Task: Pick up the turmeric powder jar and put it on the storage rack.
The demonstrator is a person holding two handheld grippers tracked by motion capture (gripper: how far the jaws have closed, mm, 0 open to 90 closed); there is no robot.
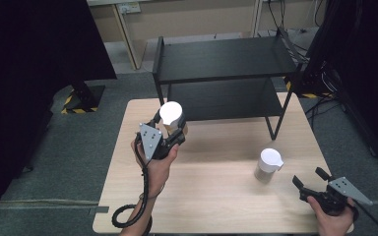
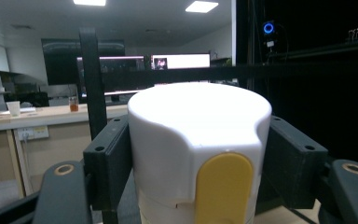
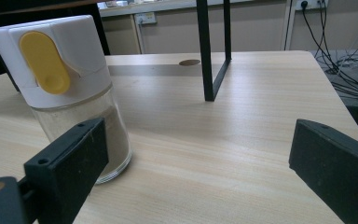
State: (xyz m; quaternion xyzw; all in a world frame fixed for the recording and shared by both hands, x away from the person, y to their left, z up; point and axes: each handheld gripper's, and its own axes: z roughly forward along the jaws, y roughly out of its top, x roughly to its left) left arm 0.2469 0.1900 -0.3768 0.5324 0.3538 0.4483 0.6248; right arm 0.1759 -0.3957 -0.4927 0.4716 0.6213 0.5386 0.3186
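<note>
Gripping a white-capped shaker jar (image 1: 173, 117) between its two black jaws, the left gripper (image 1: 170, 129) is held up above the left part of the light wooden table (image 1: 216, 196), in the person's left hand (image 1: 158, 162). In the left gripper view the jaws press against either side of the jar's white cap (image 2: 200, 135), and a yellow flip tab (image 2: 223, 186) on that cap faces the camera. Just beyond this gripper, toward the far edge of the table, stands a black two-tier metal rack (image 1: 226, 73). Further right, a second shaker jar (image 1: 267, 166) stands upright on the table, up and to the left of the right gripper (image 1: 309, 180) and near it without touching. This jar has a white cap (image 3: 51, 56) with a yellow tab (image 3: 44, 60) and a clear glass body (image 3: 102, 135) partly filled with pale powder. The right gripper, held low at the near right corner of the table by the person's right hand (image 1: 332, 216), has its jaws spread wide with nothing between them. In the right gripper view the jar stands just beyond its left-hand jaw, and a leg of the rack (image 3: 206, 51) rises farther off ahead, between the jaws.
</note>
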